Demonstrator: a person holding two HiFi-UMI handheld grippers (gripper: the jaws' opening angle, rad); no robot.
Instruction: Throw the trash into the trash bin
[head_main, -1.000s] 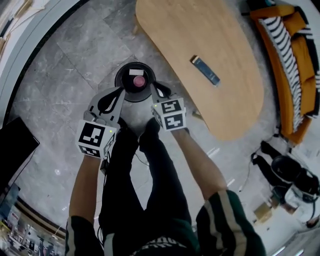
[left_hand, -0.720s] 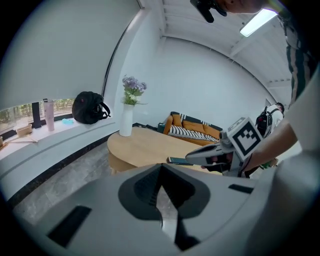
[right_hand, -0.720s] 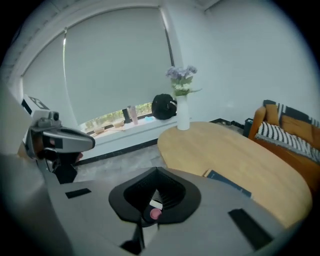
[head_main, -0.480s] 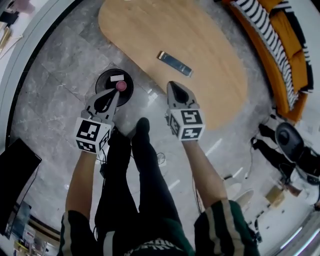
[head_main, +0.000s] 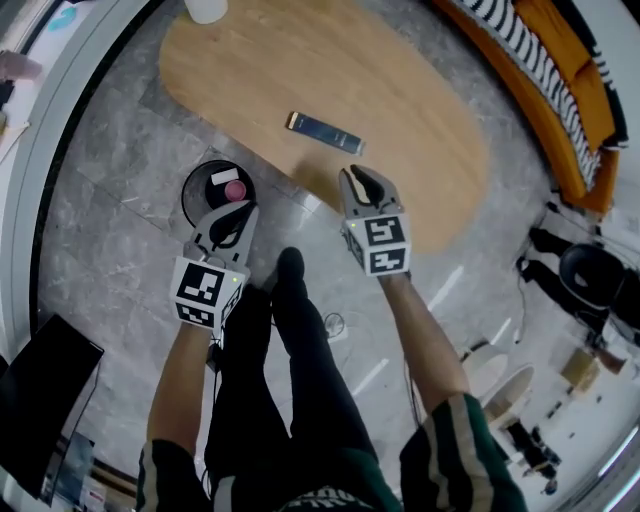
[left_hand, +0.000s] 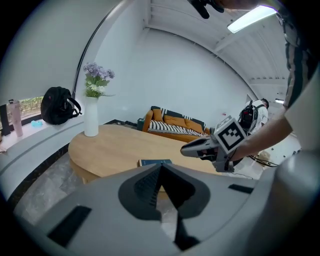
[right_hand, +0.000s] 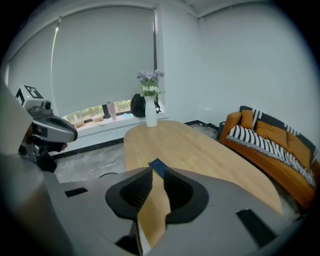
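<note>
Trash bin (head_main: 188, 196) sits centre-left on the floor, pink trash (head_main: 235, 189) already inside. Left gripper (head_main: 241, 209) jaws are clenched and empty. Right gripper (head_main: 359, 174) jaws just cracked open, nothing between them, by the wooden surface (head_main: 420, 110) near a blue pack (head_main: 323, 130).

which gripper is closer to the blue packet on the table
Right. The right gripper is over the table's near edge, just short of the blue packet; the left gripper is farther, by the bin.
</note>
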